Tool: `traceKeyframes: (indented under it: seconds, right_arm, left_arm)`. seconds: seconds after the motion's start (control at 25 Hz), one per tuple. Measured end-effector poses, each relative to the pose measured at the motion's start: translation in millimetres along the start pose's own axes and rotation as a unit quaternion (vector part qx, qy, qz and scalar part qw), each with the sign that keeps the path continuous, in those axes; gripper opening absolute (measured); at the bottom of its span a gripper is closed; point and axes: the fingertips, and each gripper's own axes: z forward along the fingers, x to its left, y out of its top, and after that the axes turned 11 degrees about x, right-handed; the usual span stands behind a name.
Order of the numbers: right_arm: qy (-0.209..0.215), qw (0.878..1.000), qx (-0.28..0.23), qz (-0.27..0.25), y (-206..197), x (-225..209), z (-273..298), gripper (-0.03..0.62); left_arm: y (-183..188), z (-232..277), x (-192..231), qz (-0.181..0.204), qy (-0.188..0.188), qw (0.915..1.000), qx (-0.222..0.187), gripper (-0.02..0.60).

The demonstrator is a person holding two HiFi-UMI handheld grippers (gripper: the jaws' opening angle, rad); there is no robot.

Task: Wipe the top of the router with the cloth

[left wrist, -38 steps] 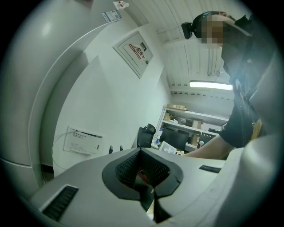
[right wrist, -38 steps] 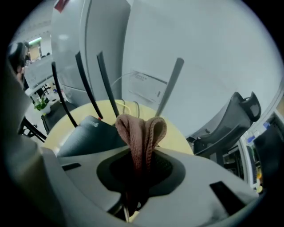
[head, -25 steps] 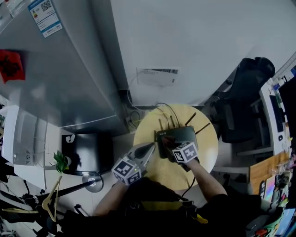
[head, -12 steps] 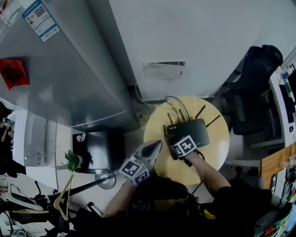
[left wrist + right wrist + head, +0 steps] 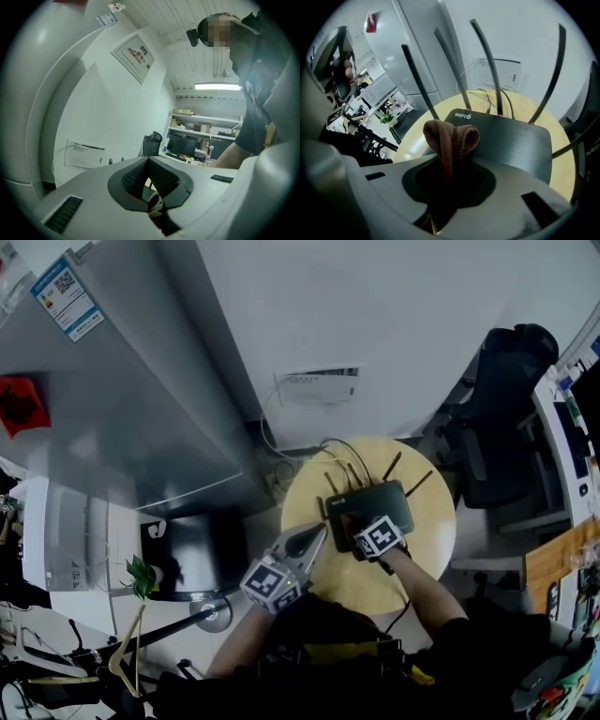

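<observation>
Round yellow table [image 5: 427, 563], set just before a white wall. A black router [image 5: 380, 505] is seen lying flat on the table's rear half. Four dark antennas [image 5: 486, 61] are raised along its far edge, fanned outward. "WIFI 6" is printed at the near left corner of the lid. Thin cables [image 5: 487, 96] are trailed over the tabletop behind it, toward a white wall box [image 5: 317, 387].

Right gripper [image 5: 352, 524]: held over the left front part of the router top. In the right gripper view the jaws are seen drawn narrow and clamped on a brown cloth [image 5: 450, 137]. The cloth is folded into a thick loop that bulges out past the jaw tips. The loop is placed over the router's near left edge, just below the print. Contact with the lid cannot be confirmed.

Left gripper [image 5: 315, 538]: held at the table's left edge, just beside the router's left end, apart from it. In the left gripper view the pads [image 5: 161, 176] are seen brought together at the tips, with nothing gripped. This gripper is angled upward at the wall and a distant desk.

A grey refrigerator [image 5: 122, 418] is noted left of the table, a black office chair [image 5: 497, 442] to the right.
</observation>
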Motion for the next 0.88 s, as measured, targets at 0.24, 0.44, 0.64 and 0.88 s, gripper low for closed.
traceKeyframes:
  seconds: [0.24,0.44,0.64,0.88]
  right_arm:
    - [-0.034,0.999,0.026,0.029,-33.3,-46.2,-5.5,0.066]
    - [-0.043,0.997,0.019,0.064,-48.6,-75.1,-15.9,0.067]
    - [-0.084,0.994,0.016,0.075,-65.2,-105.8,-27.0,0.067]
    - [-0.096,0.988,0.008,0.118,-85.0,-140.1,-39.9,0.067]
  left_arm:
    - [2.9,3.5,-0.9,0.006,-0.007,0.9999,-0.003,-0.008]
    - [5.4,6.6,-3.9,-0.001,-0.008,1.0000,0.000,-0.008]
    - [2.9,8.3,-5.8,-0.007,-0.012,0.9999,0.005,-0.008]
    - [1.0,8.2,-7.5,-0.010,-0.013,0.9998,0.007,-0.008]
